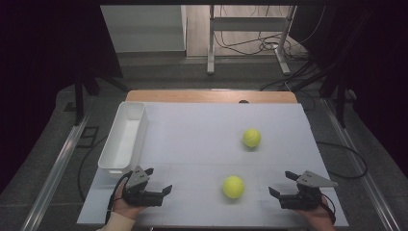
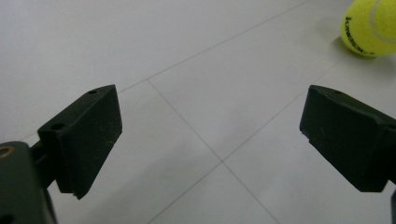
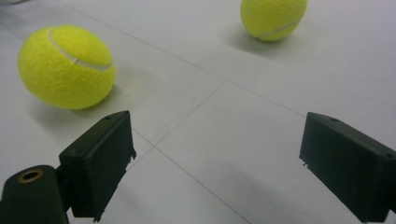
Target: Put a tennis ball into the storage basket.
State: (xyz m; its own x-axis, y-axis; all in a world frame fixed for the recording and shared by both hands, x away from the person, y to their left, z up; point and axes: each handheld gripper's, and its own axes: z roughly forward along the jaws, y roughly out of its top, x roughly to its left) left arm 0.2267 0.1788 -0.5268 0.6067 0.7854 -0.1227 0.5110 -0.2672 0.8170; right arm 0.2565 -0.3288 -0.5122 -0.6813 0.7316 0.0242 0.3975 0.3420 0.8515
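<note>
We find both the left gripper (image 1: 158, 180) and right gripper (image 1: 281, 183) gaping empty at the table's (image 1: 202, 125) near edge, the nearer tennis ball (image 1: 233, 186) between them.

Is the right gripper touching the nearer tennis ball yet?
Apart. In the high view, bare white table lies between the right gripper and the nearer tennis ball; its jaws stand open.

A bin (image 1: 126, 137) sat along the desk's (image 1: 202, 125) left edge. One ball (image 1: 233, 186) lay between the left tongs (image 1: 159, 179) and right tongs (image 1: 282, 183) near the front; another ball (image 1: 251, 138) lay farther back, to the right.
</note>
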